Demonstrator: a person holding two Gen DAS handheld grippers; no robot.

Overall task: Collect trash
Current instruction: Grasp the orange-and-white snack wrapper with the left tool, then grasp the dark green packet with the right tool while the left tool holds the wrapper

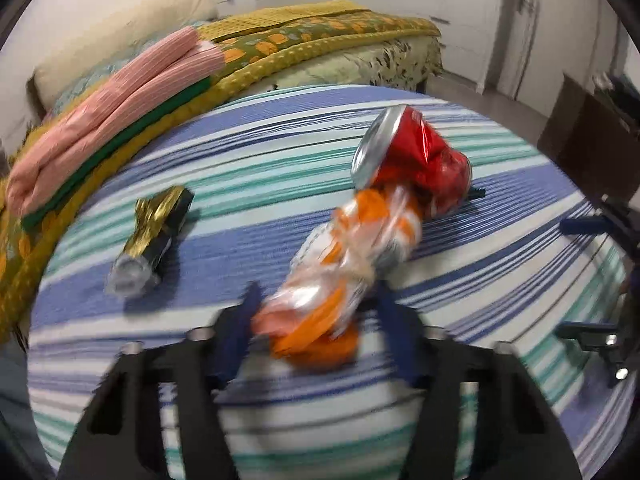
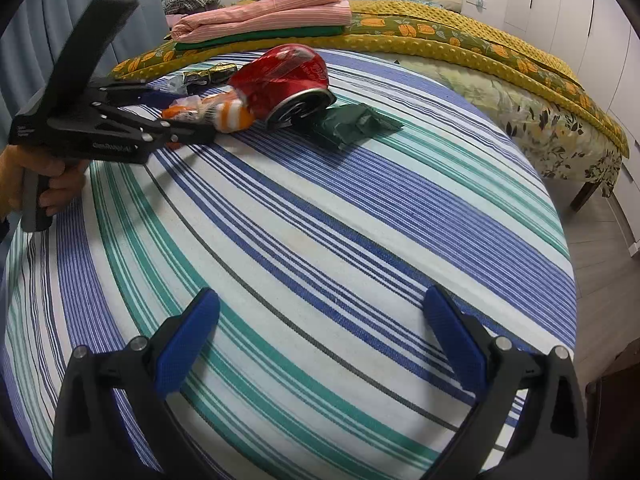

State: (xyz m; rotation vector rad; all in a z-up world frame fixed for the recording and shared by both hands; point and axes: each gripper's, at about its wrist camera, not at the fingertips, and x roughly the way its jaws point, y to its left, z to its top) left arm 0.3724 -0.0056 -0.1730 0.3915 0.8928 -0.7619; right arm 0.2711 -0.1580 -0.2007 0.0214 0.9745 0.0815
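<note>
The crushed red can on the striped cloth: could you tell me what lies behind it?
Behind the crushed red can lies a gold and black wrapper, then folded pink cloth. The can hides part of the wrapper.

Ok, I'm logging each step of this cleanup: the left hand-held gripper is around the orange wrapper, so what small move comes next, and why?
Probably a short lift. The left hand-held gripper has the orange wrapper between its fingers, seemingly gripped. The wrapper's far end touches the crushed red can, so raising it first should free it without dragging the can across the striped cloth.
</note>
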